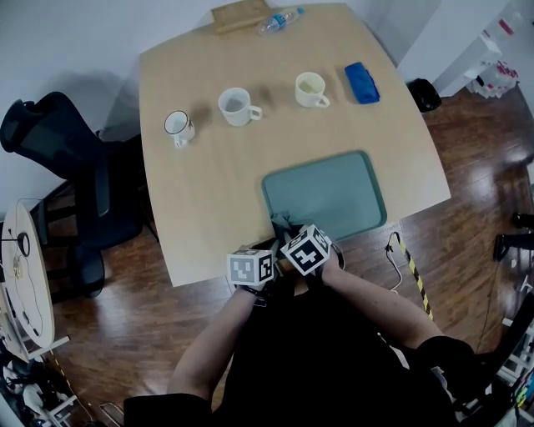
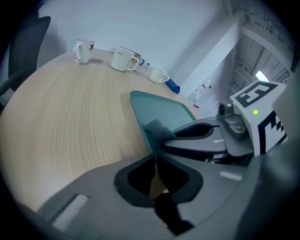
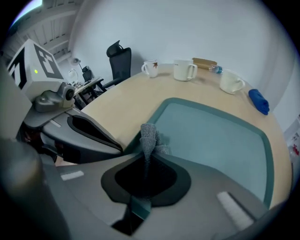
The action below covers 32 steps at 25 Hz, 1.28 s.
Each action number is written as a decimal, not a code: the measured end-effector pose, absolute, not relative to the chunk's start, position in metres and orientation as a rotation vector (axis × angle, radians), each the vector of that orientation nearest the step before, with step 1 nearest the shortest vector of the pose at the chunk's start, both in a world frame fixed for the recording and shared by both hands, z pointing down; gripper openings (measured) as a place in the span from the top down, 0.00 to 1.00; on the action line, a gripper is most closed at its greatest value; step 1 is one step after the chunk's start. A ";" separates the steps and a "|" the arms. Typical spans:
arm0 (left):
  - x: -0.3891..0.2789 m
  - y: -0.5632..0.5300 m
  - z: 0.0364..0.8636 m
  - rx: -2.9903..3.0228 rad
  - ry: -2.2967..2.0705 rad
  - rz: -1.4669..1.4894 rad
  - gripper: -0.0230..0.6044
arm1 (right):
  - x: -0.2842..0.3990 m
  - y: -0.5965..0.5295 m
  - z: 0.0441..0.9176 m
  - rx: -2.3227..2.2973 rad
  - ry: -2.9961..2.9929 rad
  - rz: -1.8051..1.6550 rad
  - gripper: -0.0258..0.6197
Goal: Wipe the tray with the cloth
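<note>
The teal tray [image 1: 367, 179] lies on the wooden table near its front edge. A grey cloth [image 3: 149, 135] hangs bunched over the tray's near-left corner, and my right gripper [image 3: 146, 152] is shut on it. The same cloth [image 1: 282, 223] shows in the head view just ahead of both marker cubes. My left gripper [image 2: 154, 155] is right beside it, jaws closed with the tray's corner rim [image 2: 143, 124] running into the tips. In the head view the left gripper [image 1: 269, 246] and the right gripper [image 1: 285, 232] sit side by side at the table's front edge.
Three mugs [image 1: 178, 126] [image 1: 238, 106] [image 1: 311, 89] stand in a row at the far half of the table. A blue cloth [image 1: 361, 82] lies at the far right. A water bottle [image 1: 279, 20] and a wooden board [image 1: 240, 15] lie at the back edge. An office chair [image 1: 58, 142] stands left.
</note>
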<state>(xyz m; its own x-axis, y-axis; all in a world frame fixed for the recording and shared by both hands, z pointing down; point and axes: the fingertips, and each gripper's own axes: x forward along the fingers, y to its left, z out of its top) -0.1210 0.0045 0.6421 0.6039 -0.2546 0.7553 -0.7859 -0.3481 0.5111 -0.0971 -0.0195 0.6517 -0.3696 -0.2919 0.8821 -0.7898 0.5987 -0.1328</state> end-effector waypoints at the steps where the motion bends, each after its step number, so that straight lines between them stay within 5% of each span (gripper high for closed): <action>1: -0.121 0.005 0.643 1.894 -0.825 0.708 0.93 | -0.105 -0.019 0.652 0.845 -1.948 0.715 0.92; 9: -0.125 0.005 0.646 1.889 -0.845 0.753 0.93 | -0.080 -0.022 0.647 0.833 -1.954 0.730 0.92; 21: -0.124 0.005 0.648 1.832 -0.902 0.666 0.93 | 0.195 -0.004 0.666 1.277 -1.583 0.910 0.92; 32: -0.121 0.006 0.648 1.827 -0.909 0.621 0.93 | 0.119 0.006 0.658 1.297 -1.676 0.927 0.92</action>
<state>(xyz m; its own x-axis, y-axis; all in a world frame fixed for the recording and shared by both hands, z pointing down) -0.1212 0.0057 0.6485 0.5915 -0.3131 0.7430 -0.8060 -0.2550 0.5342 0.1192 0.0055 0.6576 -0.1493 -0.3858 0.9104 -0.9762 0.2039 -0.0737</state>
